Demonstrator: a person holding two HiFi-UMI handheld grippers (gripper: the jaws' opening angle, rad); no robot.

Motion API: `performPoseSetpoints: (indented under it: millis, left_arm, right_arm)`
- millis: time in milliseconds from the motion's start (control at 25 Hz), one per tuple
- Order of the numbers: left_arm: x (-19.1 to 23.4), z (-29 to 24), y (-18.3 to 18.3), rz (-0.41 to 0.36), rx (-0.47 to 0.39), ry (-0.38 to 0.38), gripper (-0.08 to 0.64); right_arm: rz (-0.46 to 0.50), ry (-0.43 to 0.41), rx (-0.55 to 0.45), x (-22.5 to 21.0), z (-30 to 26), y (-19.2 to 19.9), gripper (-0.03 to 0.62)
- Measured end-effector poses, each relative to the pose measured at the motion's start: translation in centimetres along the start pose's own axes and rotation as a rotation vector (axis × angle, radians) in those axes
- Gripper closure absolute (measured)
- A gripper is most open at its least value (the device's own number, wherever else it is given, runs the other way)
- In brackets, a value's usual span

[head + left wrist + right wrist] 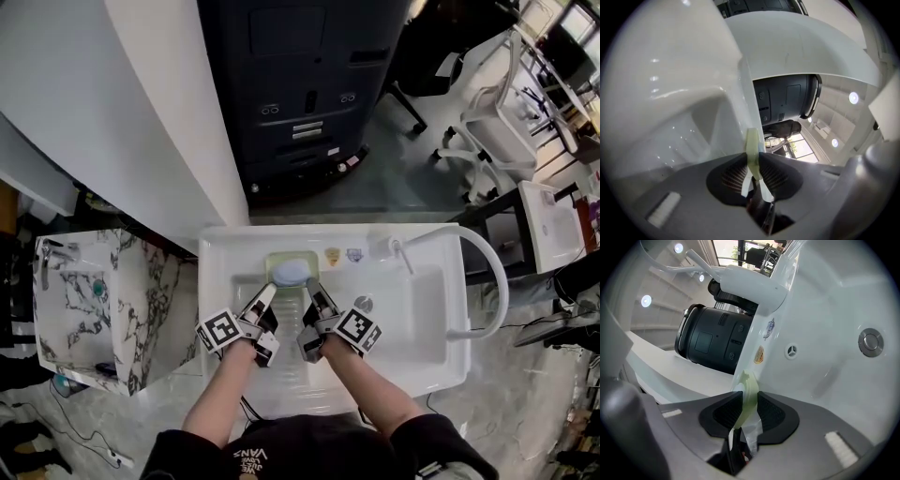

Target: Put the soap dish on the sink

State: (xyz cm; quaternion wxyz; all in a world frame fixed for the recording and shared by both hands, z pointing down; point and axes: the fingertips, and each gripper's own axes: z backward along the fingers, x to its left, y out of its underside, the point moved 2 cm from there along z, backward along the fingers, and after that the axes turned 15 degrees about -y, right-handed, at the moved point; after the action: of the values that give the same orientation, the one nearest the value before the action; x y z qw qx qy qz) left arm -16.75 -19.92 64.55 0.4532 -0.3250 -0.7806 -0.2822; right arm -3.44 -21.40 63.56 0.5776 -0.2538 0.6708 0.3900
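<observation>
A pale green soap dish (292,269) with a bluish soap bar (289,273) in it sits at the back rim of the white sink (225,246), over the basin's far edge. My left gripper (273,293) is shut on the dish's left rim, my right gripper (310,286) on its right rim. In the left gripper view the green rim (753,154) runs edge-on between the dark pads (733,176). The right gripper view shows the same rim (744,397) pinched between its pads (774,414).
A white faucet (469,246) arches over the basin's right side, with a drain (364,303) below. Two stickers (343,255) mark the sink's back rim. A marble-patterned sink (94,300) stands to the left, a dark machine (300,84) behind.
</observation>
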Motion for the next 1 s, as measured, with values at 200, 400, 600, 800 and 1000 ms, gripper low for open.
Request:
performPoseSetpoints:
  millis: [200, 400, 600, 800, 1000]
  left_arm:
    - [0.1, -0.6, -0.4, 0.029, -0.022, 0.014, 0.436]
    - [0.1, -1.0, -0.9, 0.054, -0.045, 0.012, 0.436]
    - [0.0, -1.3, -1.2, 0.087, -0.058, 0.031, 0.436]
    - [-0.3, -1.4, -1.7, 0.091, -0.076, 0.071, 0.436]
    - [-0.9, -1.2, -1.7, 0.109, -0.081, 0.105, 0.422]
  right_arm:
    - [0.010, 0.001, 0.001, -0.3, -0.6, -0.2, 0.503]
    - [0.015, -0.001, 0.002, -0.3, -1.1, -0.4, 0.503]
    - [0.025, -0.014, 0.006, -0.2, -1.5, -0.6, 0.503]
    - [0.014, -0.033, 0.008, -0.1, -1.6, -0.6, 0.500]
    - [0.062, -0.053, 0.029, 0.6, -1.4, -0.8, 0.449]
